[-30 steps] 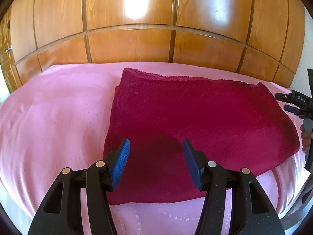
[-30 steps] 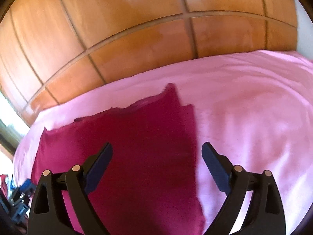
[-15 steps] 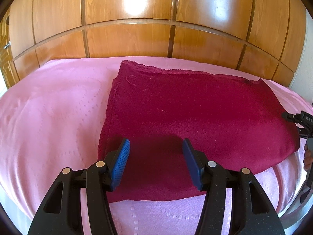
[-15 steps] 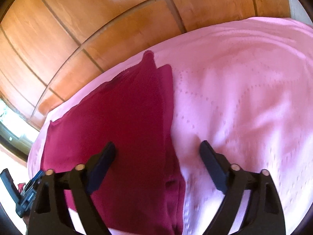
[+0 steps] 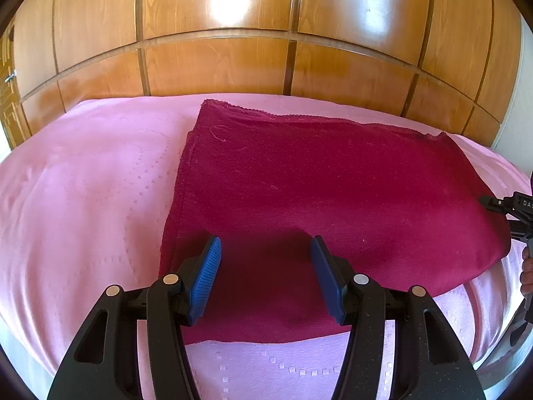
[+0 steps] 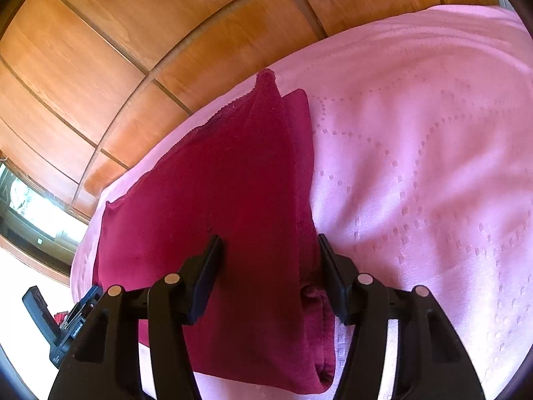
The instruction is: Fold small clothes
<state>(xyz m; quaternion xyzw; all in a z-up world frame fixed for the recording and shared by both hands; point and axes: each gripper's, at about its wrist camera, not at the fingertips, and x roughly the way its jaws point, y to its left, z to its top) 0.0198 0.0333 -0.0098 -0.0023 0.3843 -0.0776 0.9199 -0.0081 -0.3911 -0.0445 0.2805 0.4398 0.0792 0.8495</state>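
Centrally, a dark red cloth (image 5: 326, 200) is seen lying folded on a pink bedspread (image 5: 83, 200), its layered edges showing along the right side in the right wrist view (image 6: 233, 200). A scalloped hem is visible along its far edge, nearest the wooden wardrobe (image 5: 216, 60) that stands behind the bed. The cloth is spread flat, with a thicker rolled fold at its near right corner.

The left gripper (image 5: 266, 280) is held released over the near edge of the cloth, its blue-padded fingers (image 5: 205, 276) spread apart with nothing between them but the fabric below. The right gripper (image 6: 269, 280) is likewise held released, its jaws straddling the right folded edge of the cloth; whether the pads touch the fabric cannot be told. A dotted pattern is woven into the bedspread (image 6: 416, 183). A bright window (image 6: 36, 213) is glimpsed at far left in the right wrist view.
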